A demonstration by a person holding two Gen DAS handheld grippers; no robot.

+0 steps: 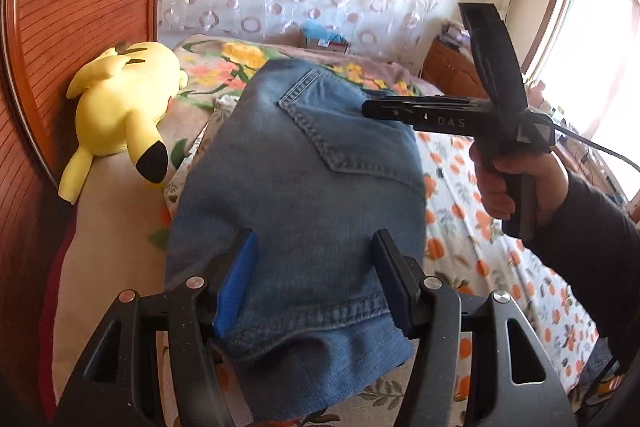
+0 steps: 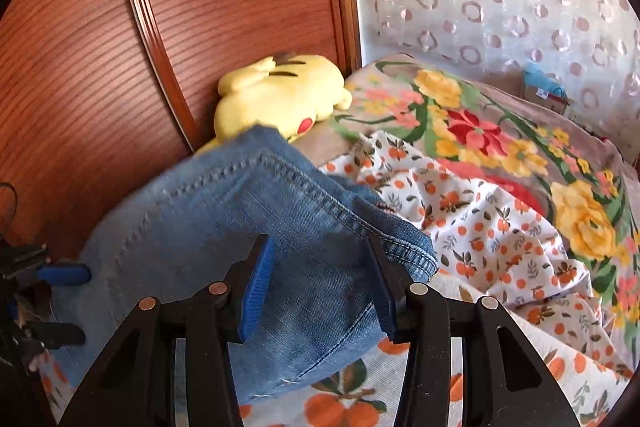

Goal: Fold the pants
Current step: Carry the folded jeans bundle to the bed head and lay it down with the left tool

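Folded blue jeans (image 1: pixel 304 163) lie on the bed with a back pocket facing up. My left gripper (image 1: pixel 316 279) is open, its blue pad and black finger standing apart over the near folded edge, with denim below the gap. In the right wrist view the jeans (image 2: pixel 192 223) fill the lower left, and my right gripper (image 2: pixel 320 287) is open above their right-hand corner. Nothing is pinched. In the left wrist view the right gripper's finger (image 1: pixel 400 111) reaches in from the right over the jeans' far corner, held by a hand (image 1: pixel 512 179). The left gripper (image 2: pixel 68 305) shows at the left edge.
A yellow plush toy (image 1: pixel 124 115) (image 2: pixel 276 95) lies against the wooden headboard (image 1: pixel 72 27) (image 2: pixel 200 7) beside the jeans. A floral blanket (image 2: pixel 500 147) is bunched at the back, and an orange-print sheet (image 1: pixel 500 247) (image 2: pixel 480 227) covers the bed. A bright window (image 1: pixel 592 47) is at right.
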